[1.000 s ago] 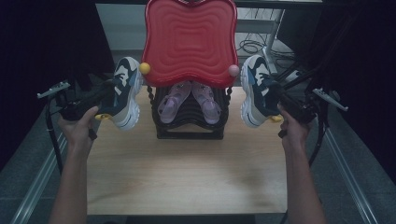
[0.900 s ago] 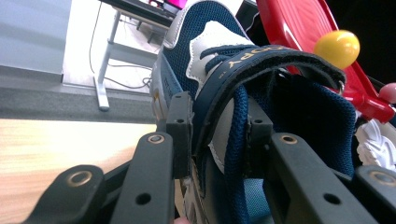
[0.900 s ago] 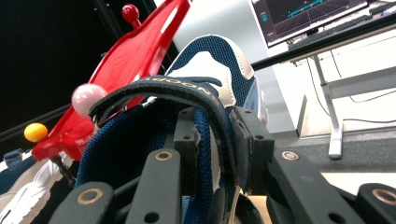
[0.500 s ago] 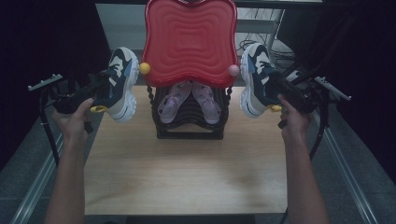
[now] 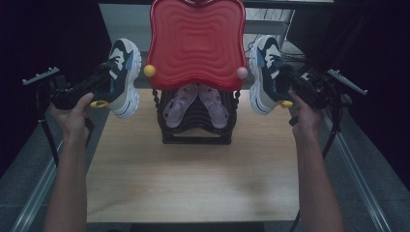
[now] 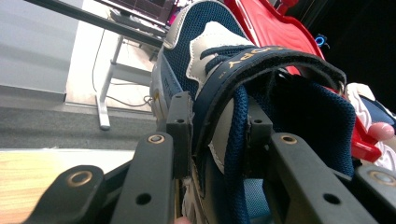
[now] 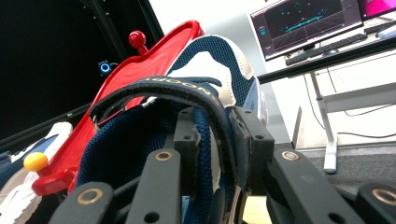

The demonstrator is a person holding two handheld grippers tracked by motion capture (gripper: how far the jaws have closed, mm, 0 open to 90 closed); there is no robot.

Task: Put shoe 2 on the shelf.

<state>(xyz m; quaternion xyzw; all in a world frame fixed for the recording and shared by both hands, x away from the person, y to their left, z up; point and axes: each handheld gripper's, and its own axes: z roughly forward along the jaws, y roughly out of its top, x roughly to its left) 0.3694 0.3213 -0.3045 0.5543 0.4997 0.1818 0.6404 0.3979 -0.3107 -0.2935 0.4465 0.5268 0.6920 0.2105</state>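
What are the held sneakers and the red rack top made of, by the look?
Left sneaker: navy mesh fabric, visible weave, with smooth white, probably synthetic leather panels and a strap.
Right sneaker: same mesh and panels.
Red rack top: likely moulded plastic, rippled and slightly glossy.

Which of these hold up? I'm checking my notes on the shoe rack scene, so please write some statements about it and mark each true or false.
1. Each gripper holds a navy and white sneaker. True: the left gripper grips the left sneaker, the right gripper the right sneaker.
2. Both sneakers rest on the table. False: both are held in the air beside the rack.
3. A pair of purple sandals sits in the rack. True.
4. The red shelf on top carries a shoe. False: it is bare.
5. The left gripper's fingers clamp the sneaker's side by its strap. True.
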